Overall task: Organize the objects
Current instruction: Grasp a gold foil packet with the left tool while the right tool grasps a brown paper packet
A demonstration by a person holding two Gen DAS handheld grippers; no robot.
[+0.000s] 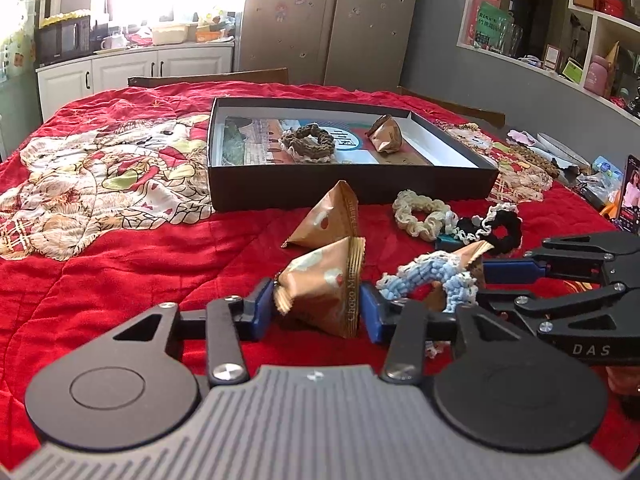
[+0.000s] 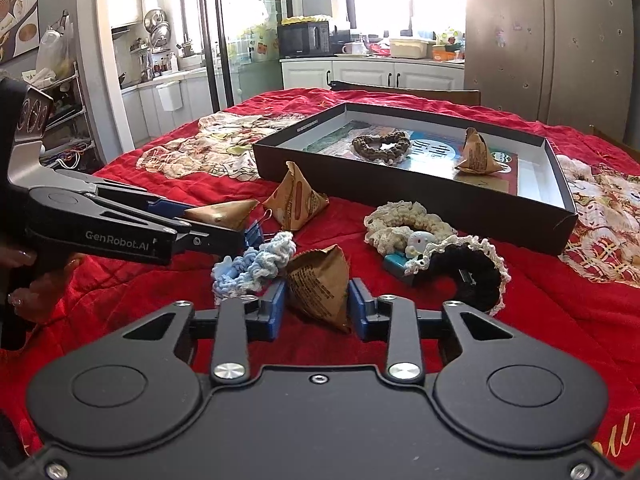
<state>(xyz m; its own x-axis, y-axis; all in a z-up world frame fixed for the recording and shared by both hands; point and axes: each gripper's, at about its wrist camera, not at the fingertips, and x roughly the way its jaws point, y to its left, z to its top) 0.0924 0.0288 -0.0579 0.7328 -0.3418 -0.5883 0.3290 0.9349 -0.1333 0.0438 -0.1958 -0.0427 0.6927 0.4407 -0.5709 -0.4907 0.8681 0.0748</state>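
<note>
My left gripper (image 1: 318, 308) is shut on a brown pyramid snack packet (image 1: 320, 292), one blue pad on each side; in the right wrist view the same packet (image 2: 224, 214) sits in its tips. My right gripper (image 2: 318, 312) is shut on another brown packet (image 2: 318, 284) just beside it. A light blue scrunchie (image 2: 256, 264) lies between the two grippers and touches the right one's packet. A third packet (image 1: 328, 216), a cream scrunchie (image 1: 420, 216) and a black scrunchie (image 1: 496, 228) lie on the red cloth. The black box (image 1: 352, 188) behind holds a brown scrunchie (image 1: 308, 142) and a packet (image 1: 386, 132).
A red quilted cloth (image 1: 120, 272) with a cartoon print covers the table. A lit phone (image 1: 630, 196) and small clutter (image 1: 540, 156) stand at the right edge. A small teal item (image 2: 396, 262) lies by the black scrunchie. Chair backs (image 1: 208, 76) rise behind the table.
</note>
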